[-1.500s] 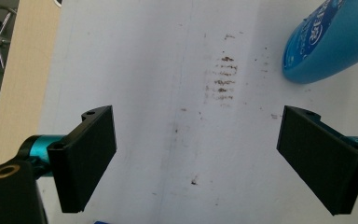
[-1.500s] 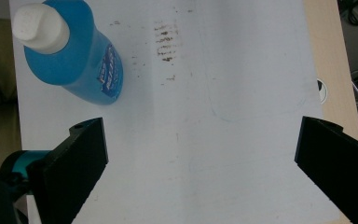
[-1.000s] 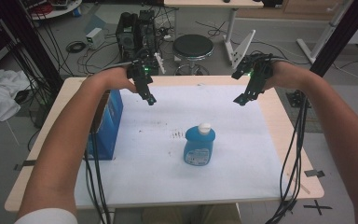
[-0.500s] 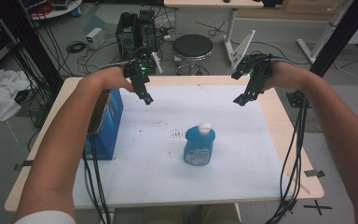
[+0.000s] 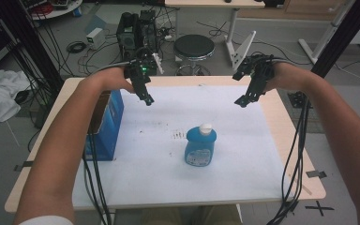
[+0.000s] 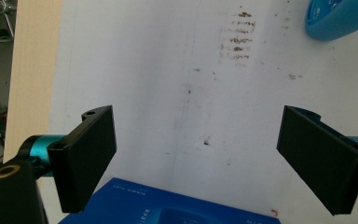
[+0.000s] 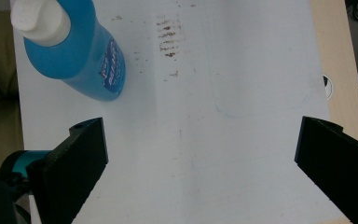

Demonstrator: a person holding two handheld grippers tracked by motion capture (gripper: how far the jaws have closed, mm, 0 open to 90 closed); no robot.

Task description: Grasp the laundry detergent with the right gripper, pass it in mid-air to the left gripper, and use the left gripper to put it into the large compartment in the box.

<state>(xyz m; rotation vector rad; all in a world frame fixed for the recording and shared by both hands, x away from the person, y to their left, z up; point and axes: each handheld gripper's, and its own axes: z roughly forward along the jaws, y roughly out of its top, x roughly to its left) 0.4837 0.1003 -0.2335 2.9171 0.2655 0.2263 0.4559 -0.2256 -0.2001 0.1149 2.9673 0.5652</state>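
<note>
On the white sheet stands a rounded, glossy blue bottle.

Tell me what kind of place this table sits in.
Most likely a lab or workshop rigged for recording, not a home. Cables lie loose over the bare floor, a computer tower stands beside a round stool behind the table, and black frame posts rise at the sides.
</note>
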